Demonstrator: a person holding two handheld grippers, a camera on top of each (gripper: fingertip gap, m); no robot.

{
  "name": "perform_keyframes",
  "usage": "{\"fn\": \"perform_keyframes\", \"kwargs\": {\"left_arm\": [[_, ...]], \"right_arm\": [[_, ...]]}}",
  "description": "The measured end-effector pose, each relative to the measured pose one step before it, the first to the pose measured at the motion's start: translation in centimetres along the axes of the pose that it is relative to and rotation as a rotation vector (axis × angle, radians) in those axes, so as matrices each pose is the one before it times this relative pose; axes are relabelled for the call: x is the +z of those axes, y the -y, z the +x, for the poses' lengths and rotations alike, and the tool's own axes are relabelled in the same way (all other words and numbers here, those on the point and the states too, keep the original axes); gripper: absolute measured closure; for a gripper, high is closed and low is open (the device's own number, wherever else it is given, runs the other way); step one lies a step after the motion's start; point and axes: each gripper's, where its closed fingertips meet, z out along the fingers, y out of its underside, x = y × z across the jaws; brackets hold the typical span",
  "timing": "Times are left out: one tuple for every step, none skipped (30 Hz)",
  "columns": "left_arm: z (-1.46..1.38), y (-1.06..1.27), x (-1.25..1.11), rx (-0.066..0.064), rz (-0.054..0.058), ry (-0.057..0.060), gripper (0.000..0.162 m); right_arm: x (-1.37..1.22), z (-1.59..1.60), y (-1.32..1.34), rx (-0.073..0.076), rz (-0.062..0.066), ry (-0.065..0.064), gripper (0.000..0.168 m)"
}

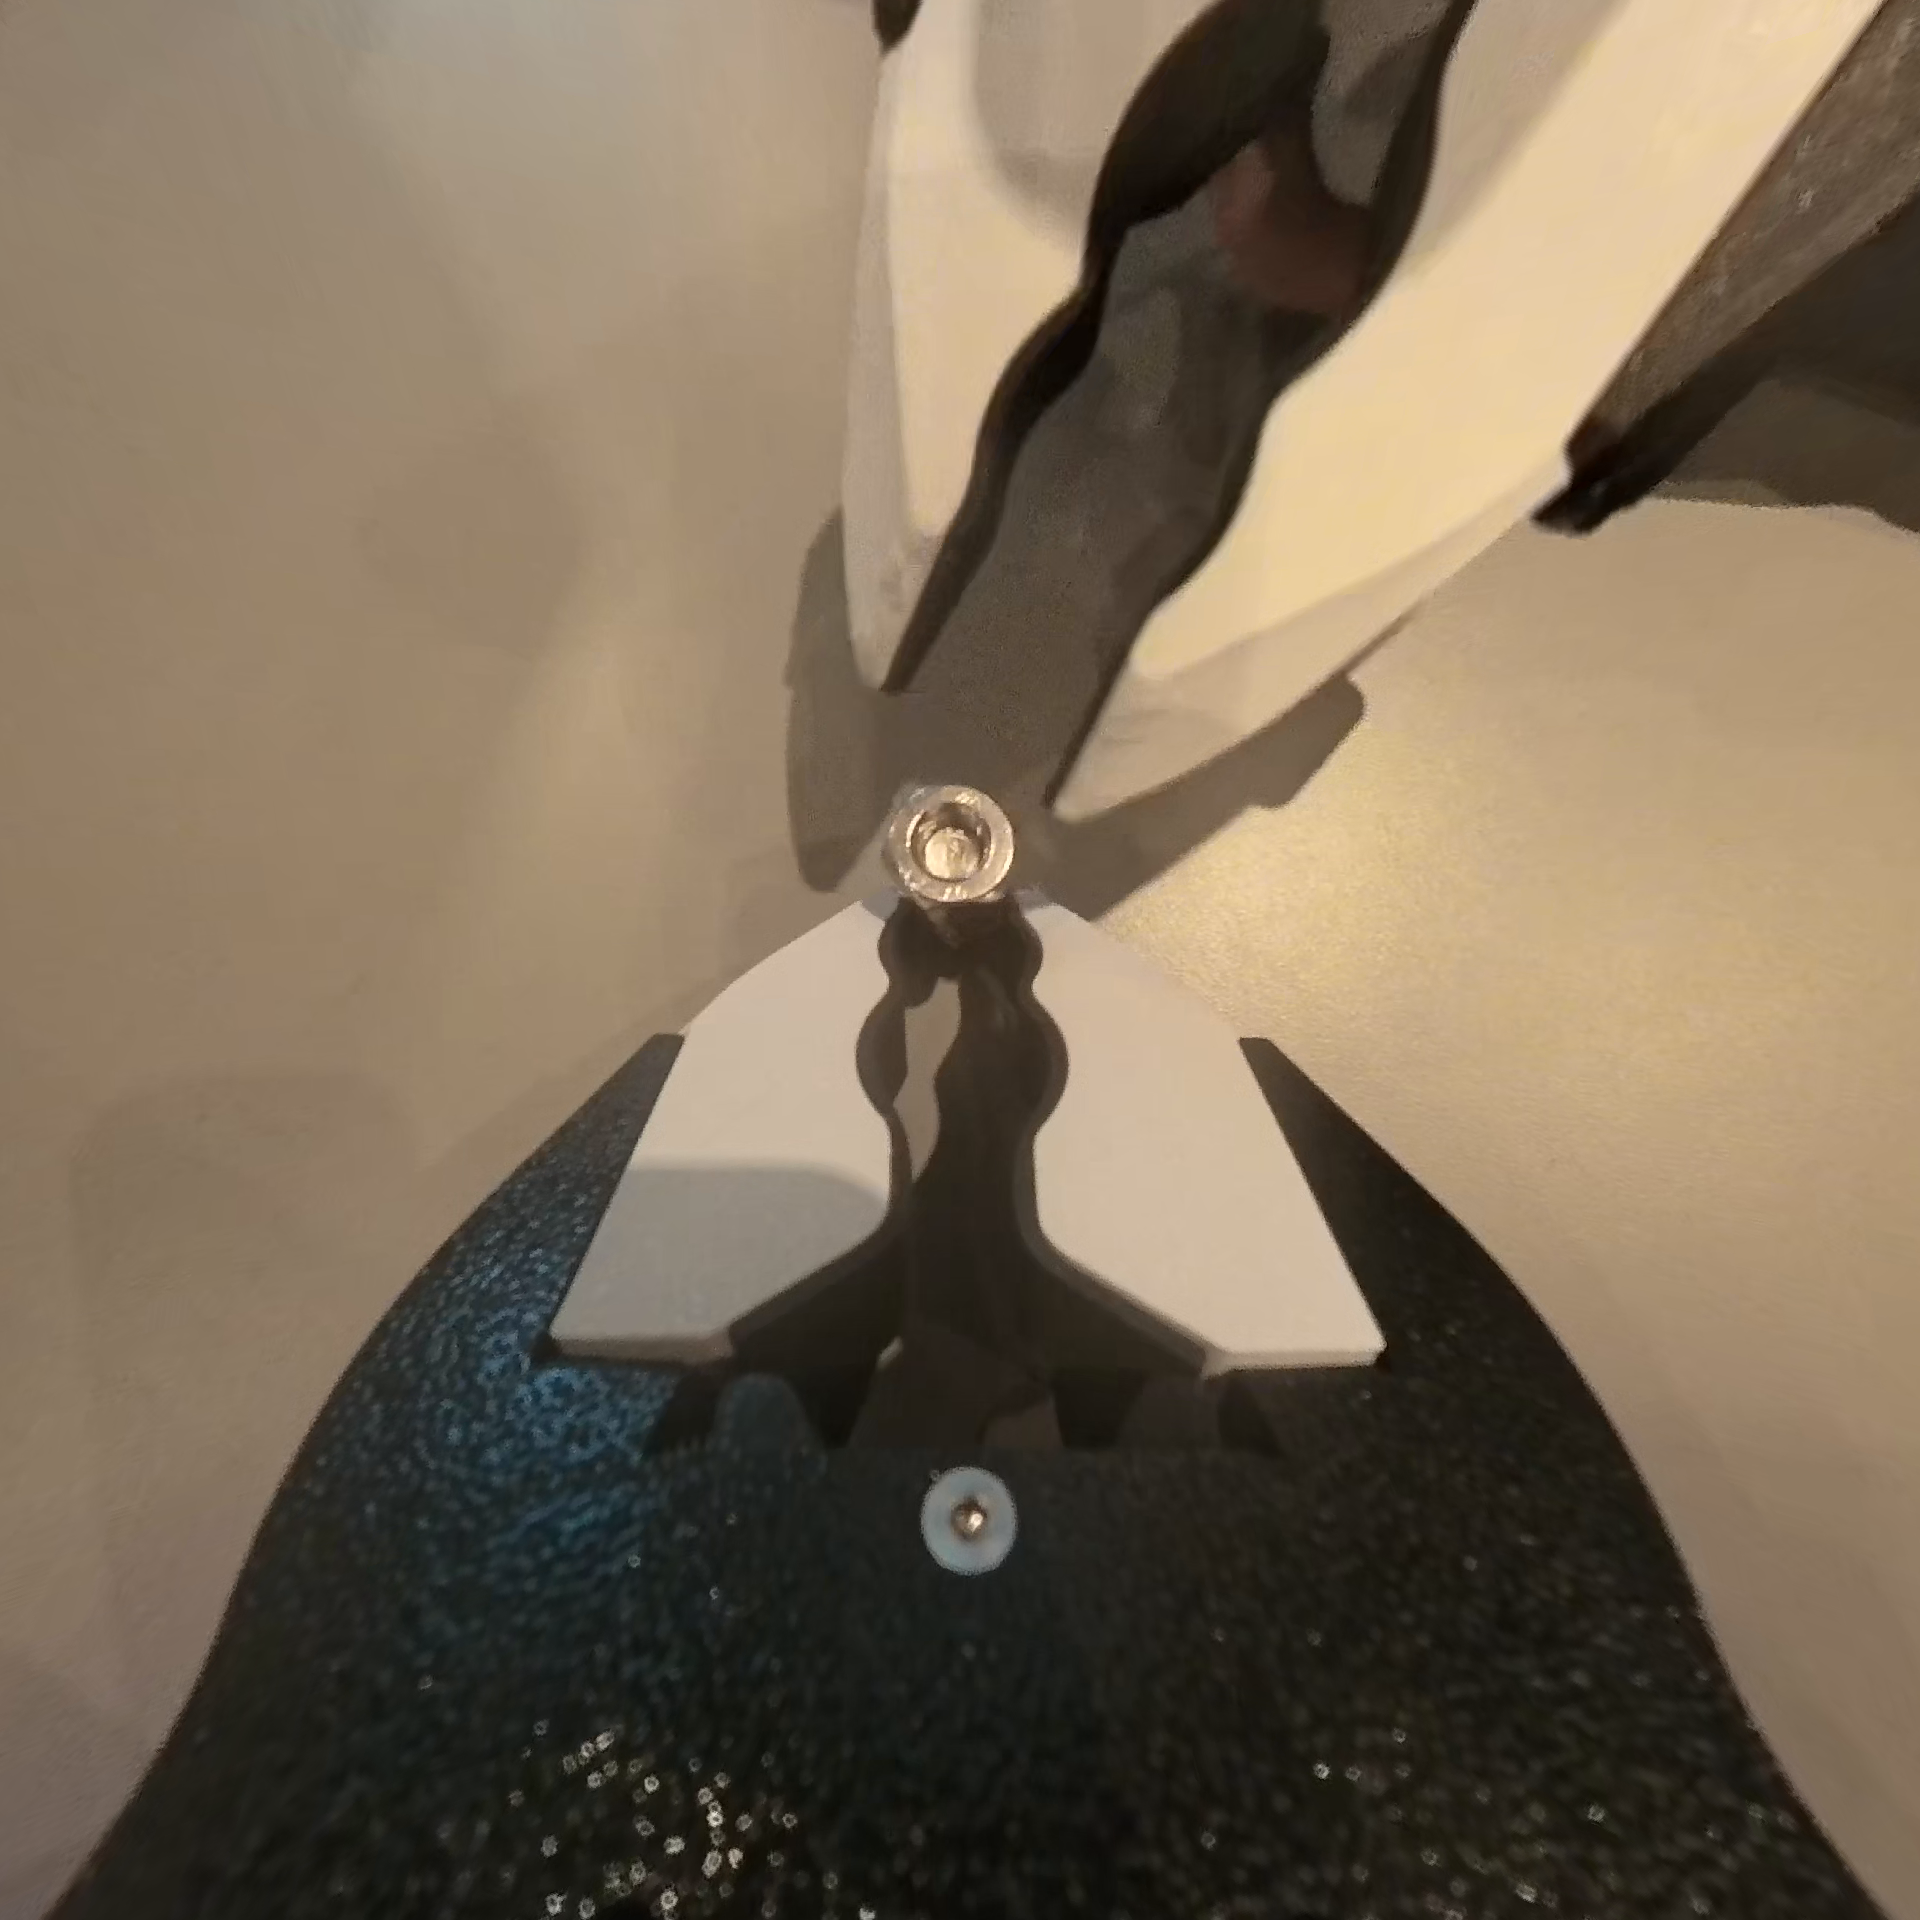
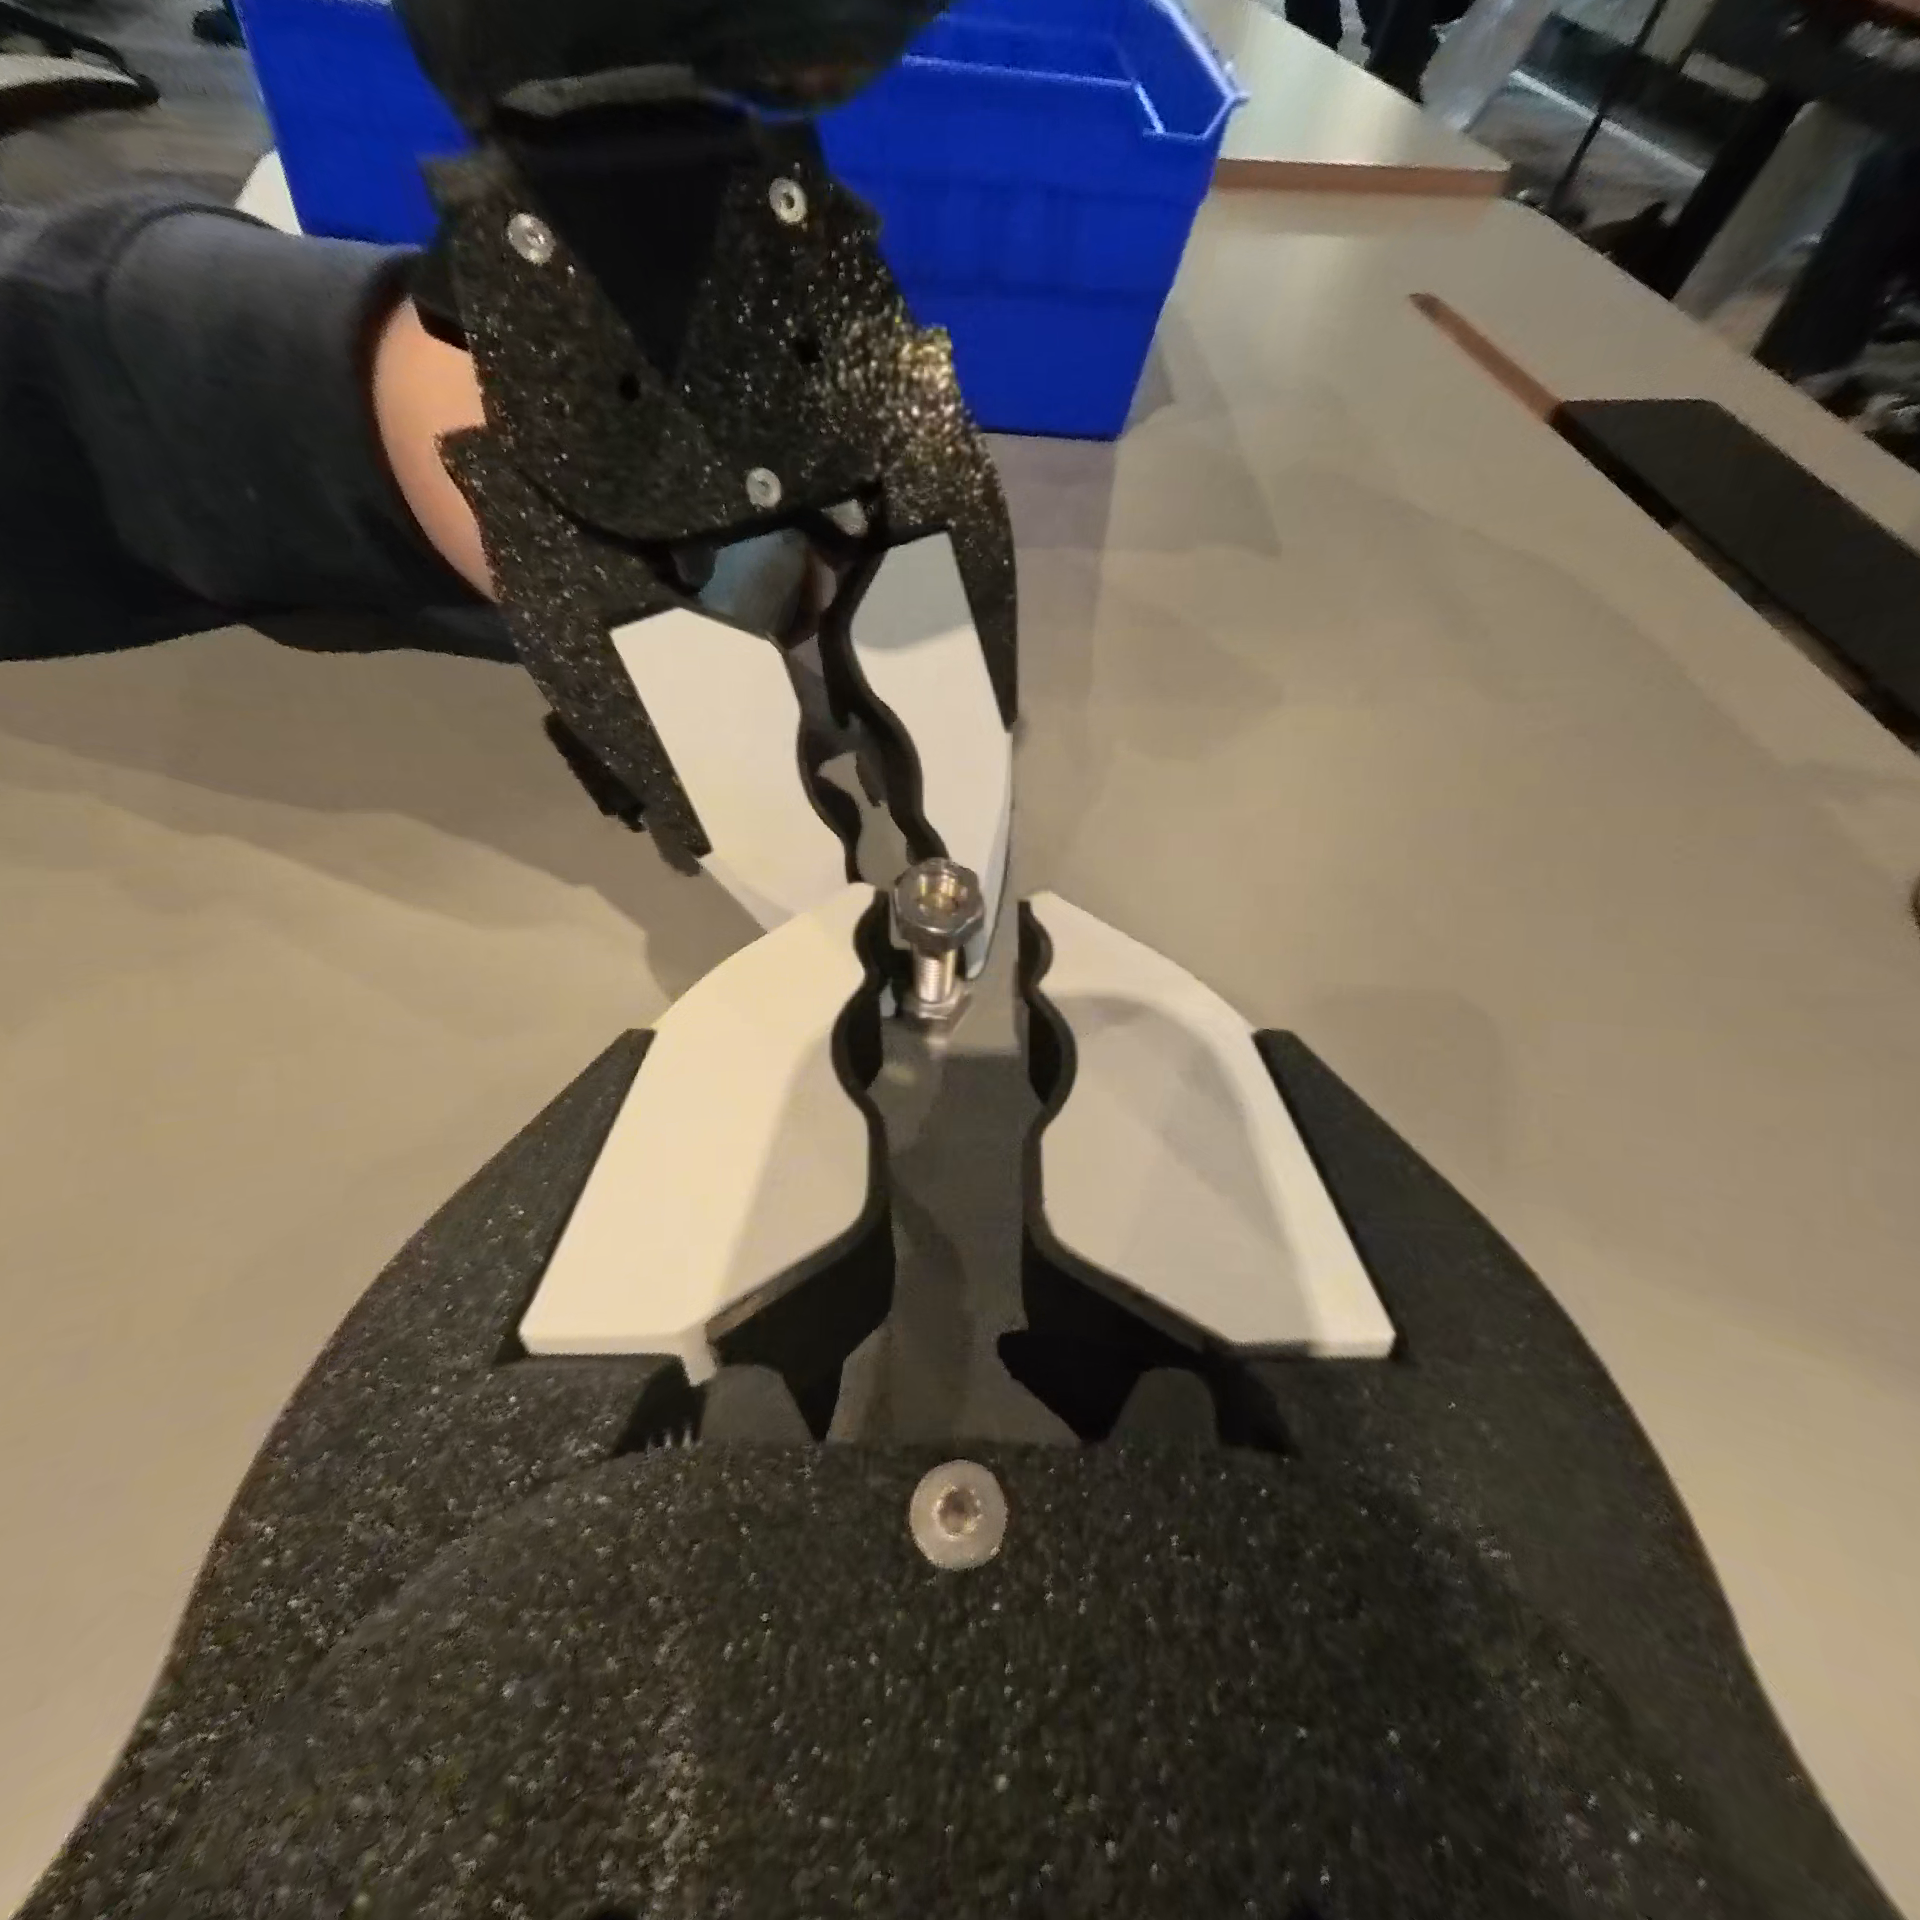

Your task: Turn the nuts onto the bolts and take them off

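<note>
Pale grey matte table underneath, blue plastic bin at the far side. Upright on it, seemingly resting on its lower end: small bright steel bolt, socket head up, threaded shank, long axis vertical, hex nut high on the thread just under the head. Pinched near that upper end from above by the left gripper, smooth white fingers almost together, wavy black inner edges. Low and level, the right gripper: released, fingers spread either side of the shank, bolt nearer its left finger. Likely next: closing on the nut, turning about the vertical axis
</note>
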Motion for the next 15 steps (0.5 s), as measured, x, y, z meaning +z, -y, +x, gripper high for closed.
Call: {"fn": "perform_keyframes", "kwargs": {"left_arm": [[0.0,0.003,0.002,0.0,0.0002,0.0,0.147],[0.001,0.0,-0.003,-0.0007,0.0008,-0.0008,0.147],[-0.002,0.009,0.004,-0.0006,0.0011,-0.0012,0.147],[0.004,0.003,0.0,0.0001,0.0007,-0.0009,0.147],[0.002,0.0,0.0,0.0008,0.0,-0.0006,0.147],[0.007,0.002,0.003,0.0012,-0.0002,-0.0006,0.147],[-0.004,0.003,0.004,0.001,-0.0001,-0.0008,0.147],[0.001,-0.001,0.0,0.0008,0.0,-0.0006,0.147],[0.006,0.003,0.003,0.0009,-0.0002,-0.0004,0.147],[0.016,0.009,0.008,0.0007,-0.0001,-0.0005,0.147],[0.017,0.023,0.021,0.0009,-0.0003,-0.0001,0.146],[0.006,0.004,0.008,0.0017,-0.0013,0.0009,0.146],[0.004,-0.001,0.003,0.0005,-0.0009,0.0005,0.146],[0.002,0.002,0.001,-0.0005,0.0002,0.0002,0.146],[0.004,0.002,0.001,-0.0008,0.0002,0.0001,0.147]], "right_arm": [[0.255,-0.194,-0.079,-0.0087,-0.009,0.0052,0.144],[0.251,-0.157,-0.157,-0.0054,-0.0132,0.0062,0.143],[0.229,-0.117,-0.191,-0.0021,-0.0129,0.0069,0.142],[0.186,-0.041,-0.138,-0.0001,-0.0083,0.0034,0.143],[0.113,-0.032,-0.058,0.0005,-0.0027,0.0039,0.143],[0.065,-0.009,0.031,0.0006,0.0026,0.0035,0.144],[0.015,-0.015,0.096,-0.0001,0.0061,0.0034,0.145],[0.02,0.031,0.049,0.0011,0.0011,0.001,0.146],[0.006,0.076,0.005,-0.0008,-0.0018,-0.0022,0.147],[0.0,0.13,-0.007,-0.0021,-0.0029,-0.0064,0.15],[-0.005,-0.011,0.003,-0.0024,-0.0033,0.0009,0.15],[0.003,0.006,0.001,-0.0006,-0.0028,-0.0015,0.15],[0.005,0.003,-0.006,-0.0011,-0.0028,-0.0035,0.15],[0.007,0.007,-0.008,-0.0007,-0.0047,-0.0051,0.151],[-0.003,0.009,-0.002,0.003,-0.0059,-0.0069,0.151]]}}
